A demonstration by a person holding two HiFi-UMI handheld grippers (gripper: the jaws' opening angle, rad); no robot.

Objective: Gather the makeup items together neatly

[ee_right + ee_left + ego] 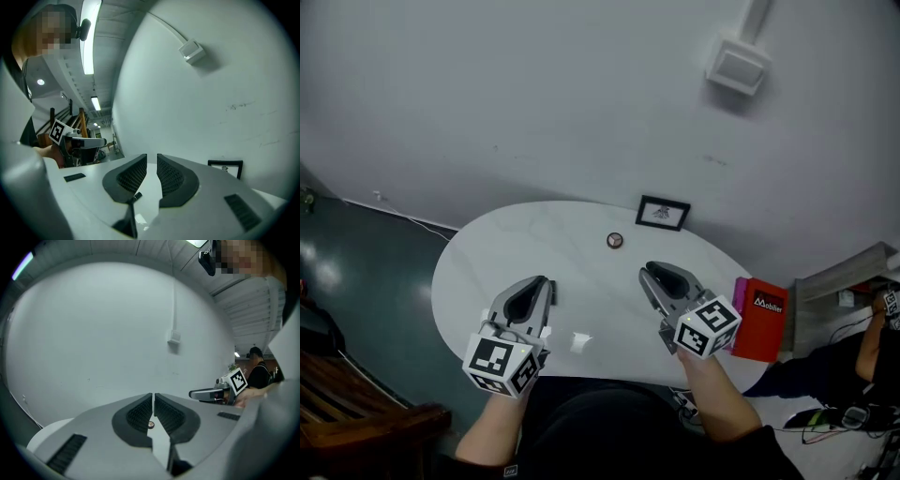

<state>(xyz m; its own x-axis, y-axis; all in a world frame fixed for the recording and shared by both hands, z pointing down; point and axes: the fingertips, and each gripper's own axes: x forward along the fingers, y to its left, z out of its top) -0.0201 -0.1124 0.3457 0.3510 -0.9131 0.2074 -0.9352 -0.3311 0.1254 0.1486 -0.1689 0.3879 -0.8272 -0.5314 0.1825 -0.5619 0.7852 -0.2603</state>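
Left gripper view: left gripper (153, 399) fingers pressed together, empty; right gripper (152, 160) fingers a sliver apart, also empty. Ahead on the white oval desk (487, 272) sits a small round brown makeup item (615, 241); best to widen fingers before reaching.
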